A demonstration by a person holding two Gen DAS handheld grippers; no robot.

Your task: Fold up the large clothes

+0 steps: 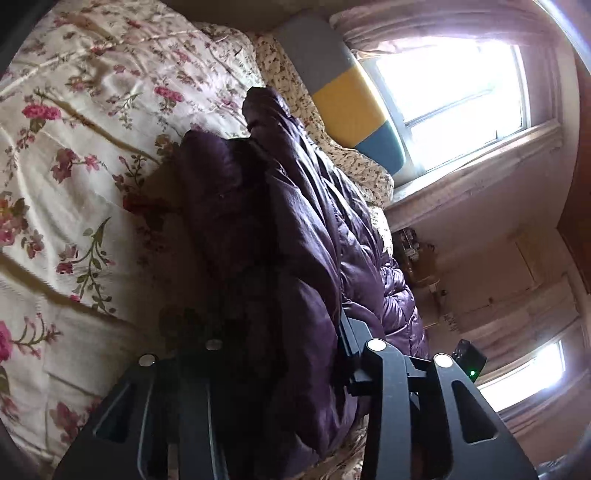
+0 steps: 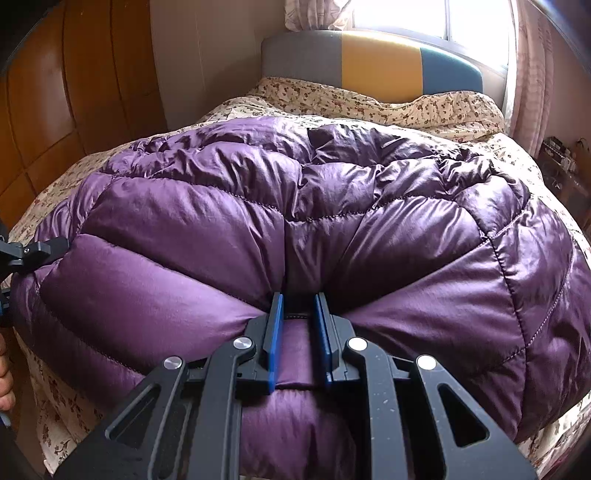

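Sunlight from the window [image 2: 399, 18] falls across a bed dressed in a floral bedspread [image 2: 369, 101], with a grey, yellow and blue headboard [image 2: 373, 61] at the far end and wooden wardrobe doors [image 2: 74, 92] along the left wall. Spread over the near half of the bed lies a purple quilted down jacket [image 2: 295, 206], puffy and rumpled, its near edge hanging toward the foot. The right gripper [image 2: 298, 325] points steeply down at that near edge, and its blue-lined jaws stand almost together, pinching a ridge of the purple fabric between them. At the jacket's left edge the left gripper [image 2: 37, 251] comes in from the side; in its own view the jacket [image 1: 295, 229] fills the space between its fingers, draped over the left one and rising as a dark fold against the bedspread [image 1: 74, 147]. Its jaws are only partly apart, with cloth bunched between them, but I cannot tell whether the pads truly press on it. A bare hand [image 2: 5, 369] shows at the far left, below that gripper. To my eye both tools are taking hold of edges before a fold is made. Next, I judge, the left grip needs to be made firm, then both edges lifted together and carried over toward the headboard without letting the slippery shell slide free.
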